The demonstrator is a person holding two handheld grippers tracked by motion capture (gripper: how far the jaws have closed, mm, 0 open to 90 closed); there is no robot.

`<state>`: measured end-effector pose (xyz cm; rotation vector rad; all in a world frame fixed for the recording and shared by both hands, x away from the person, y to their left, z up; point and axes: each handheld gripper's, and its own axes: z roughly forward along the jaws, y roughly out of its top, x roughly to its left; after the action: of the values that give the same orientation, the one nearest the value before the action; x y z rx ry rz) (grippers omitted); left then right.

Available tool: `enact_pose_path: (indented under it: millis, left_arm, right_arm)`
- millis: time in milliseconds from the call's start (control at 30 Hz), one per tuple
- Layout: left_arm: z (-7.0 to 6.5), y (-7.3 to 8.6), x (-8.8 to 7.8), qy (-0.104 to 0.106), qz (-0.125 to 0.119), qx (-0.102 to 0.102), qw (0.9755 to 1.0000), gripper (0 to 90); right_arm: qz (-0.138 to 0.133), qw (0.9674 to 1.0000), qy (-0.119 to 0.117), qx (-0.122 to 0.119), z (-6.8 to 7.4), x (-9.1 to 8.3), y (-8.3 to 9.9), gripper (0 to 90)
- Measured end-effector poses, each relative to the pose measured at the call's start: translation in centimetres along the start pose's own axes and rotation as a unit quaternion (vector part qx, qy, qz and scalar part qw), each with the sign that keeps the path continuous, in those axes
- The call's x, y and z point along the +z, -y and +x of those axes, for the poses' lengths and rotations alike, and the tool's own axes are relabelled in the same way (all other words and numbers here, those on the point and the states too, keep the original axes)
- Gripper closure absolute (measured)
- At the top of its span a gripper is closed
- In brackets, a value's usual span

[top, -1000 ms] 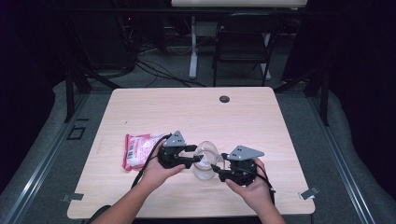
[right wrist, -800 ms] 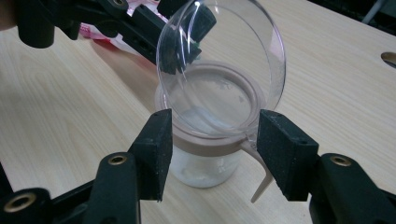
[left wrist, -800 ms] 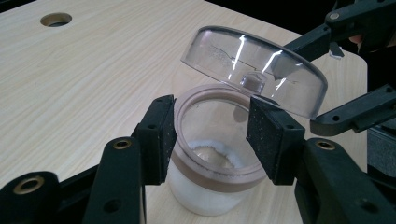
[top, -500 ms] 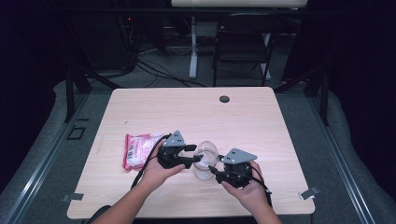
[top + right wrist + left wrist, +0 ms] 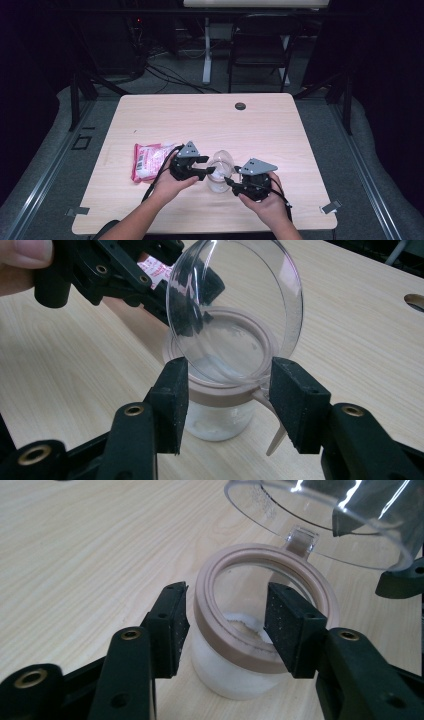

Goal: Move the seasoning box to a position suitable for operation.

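A small clear jar point(image 5: 219, 176) with a tan rim point(image 5: 260, 555) stands on the table, some white stuff at its bottom. Its hinged clear lid point(image 5: 235, 300) is swung up and leans toward my right gripper. From the left, my left gripper point(image 5: 227, 625) holds the jar's near side, its left pad point(image 5: 172, 625) against the rim. My right gripper point(image 5: 229, 400) faces it from the other side. Its jaws have just been closing a little. The rim point(image 5: 220, 392) and the lid's lower edge sit between the pads point(image 5: 172, 400), which do not press on them.
A pink packet point(image 5: 147, 161) lies left of the left hand. A round cable hole point(image 5: 240, 106) sits near the table's far edge. Bare tabletop point(image 5: 200, 120) stretches behind the jar. A chair point(image 5: 260, 50) stands beyond the table.
Little differs: both grippers stay at the jar and the lid stays raised.
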<state>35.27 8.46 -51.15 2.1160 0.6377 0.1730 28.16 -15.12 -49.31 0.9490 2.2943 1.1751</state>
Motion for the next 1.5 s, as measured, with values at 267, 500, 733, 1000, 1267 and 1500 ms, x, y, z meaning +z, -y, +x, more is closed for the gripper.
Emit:
enact_pose_path:
  millis: [267,500,733,1000,1267,1500]
  left_arm:
    - [-0.1,0.1,0.2,0.000,0.004,0.005,1.0000,58.8]
    - [-0.1,0.2,0.2,0.003,0.001,0.004,1.0000,59.2]
    - [-0.1,0.2,0.2,0.001,0.000,0.006,1.0000,59.0]
    - [-0.2,0.2,0.2,0.000,0.000,0.007,1.0000,59.0]
    - [-0.2,0.2,0.2,0.000,0.001,0.006,1.0000,59.0]
    - [-0.2,0.2,0.2,-0.001,0.001,0.009,1.0000,59.1]
  right_arm:
    - [-0.001,1.0000,0.000,0.000,-0.1,-0.2,0.0,51.6]
    - [0.000,1.0000,-0.005,0.008,-0.7,-0.6,0.0,52.1]
    - [0.006,0.9999,0.002,0.009,-1.2,-0.7,0.2,53.5]
    - [0.006,0.9996,0.004,0.028,-2.3,-0.8,0.6,54.1]
    - [0.009,0.9992,0.008,0.038,-2.3,-0.2,1.0,54.3]
    - [0.009,0.9992,0.008,0.039,-2.2,0.2,1.2,57.3]
